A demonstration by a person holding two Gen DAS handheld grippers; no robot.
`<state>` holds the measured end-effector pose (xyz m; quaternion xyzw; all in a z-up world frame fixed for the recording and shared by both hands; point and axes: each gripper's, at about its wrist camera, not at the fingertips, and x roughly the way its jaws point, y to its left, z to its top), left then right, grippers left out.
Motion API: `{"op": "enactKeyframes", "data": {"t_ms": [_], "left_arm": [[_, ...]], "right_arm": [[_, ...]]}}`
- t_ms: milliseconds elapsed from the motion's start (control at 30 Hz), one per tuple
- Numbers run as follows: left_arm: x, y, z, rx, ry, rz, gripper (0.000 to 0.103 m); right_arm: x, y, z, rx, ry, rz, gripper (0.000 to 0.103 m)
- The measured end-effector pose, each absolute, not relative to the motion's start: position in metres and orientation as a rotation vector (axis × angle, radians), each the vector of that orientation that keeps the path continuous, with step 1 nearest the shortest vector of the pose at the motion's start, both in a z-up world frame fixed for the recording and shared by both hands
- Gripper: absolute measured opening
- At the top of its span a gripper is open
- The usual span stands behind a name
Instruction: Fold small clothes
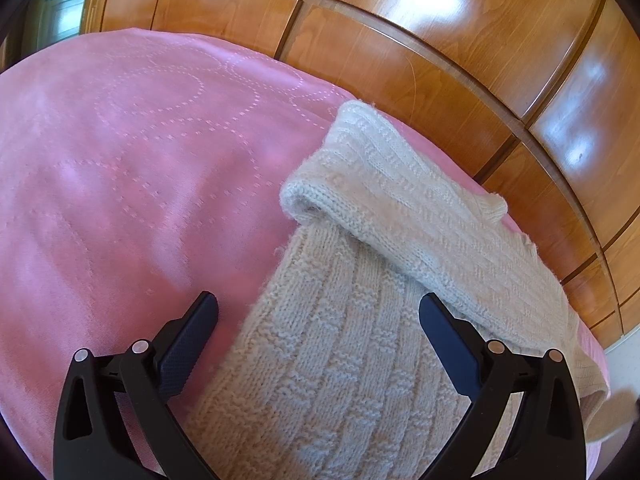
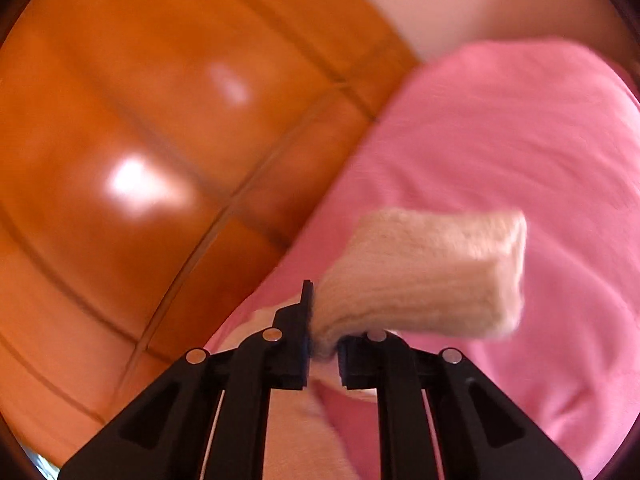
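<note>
Clearly the left gripper (image 1: 318,312) hangs with its fingers spread wide over the knit (image 1: 340,368), whose flat panel runs between them untouched while a folded-over part lies beyond the right finger, probably ready to steady the cloth. The right gripper (image 2: 322,344) pinches a knit end (image 2: 420,272) that sticks out ahead of its fingers, likely to carry it over as a fold. Under both lies a pink cover (image 1: 120,160), with glossy wooden panels (image 1: 440,60) behind.
</note>
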<state>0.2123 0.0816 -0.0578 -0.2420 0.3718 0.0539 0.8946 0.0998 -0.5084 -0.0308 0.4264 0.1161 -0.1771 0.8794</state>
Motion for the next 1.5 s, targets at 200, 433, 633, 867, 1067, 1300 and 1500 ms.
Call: {"op": "enactKeyframes", "data": {"t_ms": [200, 433, 633, 867, 1067, 1300, 1500], "left_arm": [[0.213, 0.081, -0.059, -0.505, 0.767, 0.105, 0.099], [0.214, 0.081, -0.059, -0.505, 0.765, 0.103, 0.099], [0.215, 0.081, -0.059, -0.501, 0.769, 0.104, 0.099], [0.213, 0.081, -0.055, -0.518, 0.748, 0.097, 0.099], [0.204, 0.061, -0.029, -0.523, 0.737, -0.005, 0.093], [0.227, -0.021, -0.007, -0.477, 0.826, -0.262, 0.079], [0.257, -0.083, -0.021, -0.400, 0.942, -0.347, 0.055]], "right_arm": [[0.179, -0.400, -0.004, 0.562, 0.344, -0.075, 0.010], [0.232, -0.326, -0.060, 0.359, 0.593, 0.102, 0.029], [0.199, -0.358, -0.071, 0.424, 0.528, 0.035, 0.074], [0.159, -0.407, -0.077, 0.532, 0.385, -0.312, 0.094], [0.145, -0.457, -0.112, 0.828, 0.433, -0.386, 0.096], [0.150, -0.447, -0.112, 0.787, 0.449, -0.393, 0.100], [0.149, -0.447, -0.115, 0.791, 0.436, -0.384, 0.101]]}}
